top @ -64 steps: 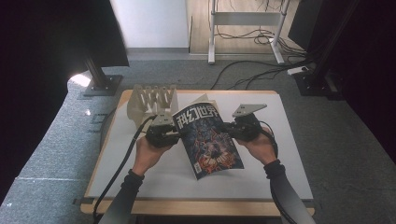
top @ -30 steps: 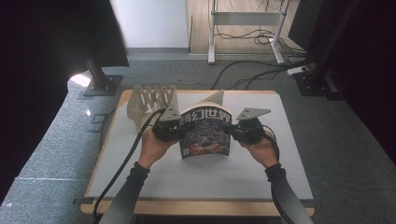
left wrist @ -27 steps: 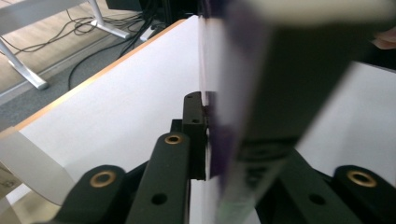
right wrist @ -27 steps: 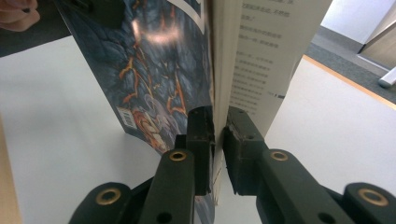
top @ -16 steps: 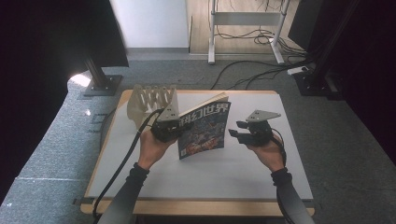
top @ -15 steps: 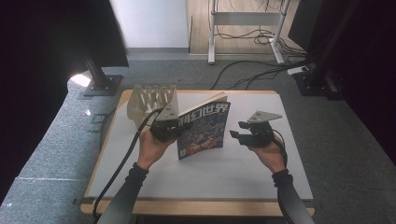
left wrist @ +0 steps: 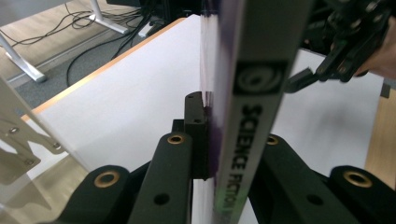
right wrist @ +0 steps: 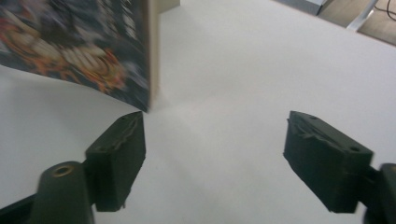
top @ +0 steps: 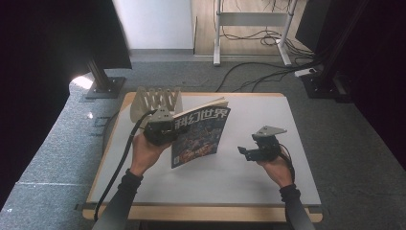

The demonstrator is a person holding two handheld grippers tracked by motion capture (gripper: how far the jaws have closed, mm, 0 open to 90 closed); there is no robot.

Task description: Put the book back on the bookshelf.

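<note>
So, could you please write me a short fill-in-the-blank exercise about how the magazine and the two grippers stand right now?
1. The dark-covered science fiction magazine is clamped by the ____ hand-held gripper.
2. The right hand-held gripper has its jaws ____.
3. The pale slotted rack stands at the table's ____ edge.
4. The magazine's spine reads "SCIENCE ____".

Missing words: left; open; far; FICTION
</note>
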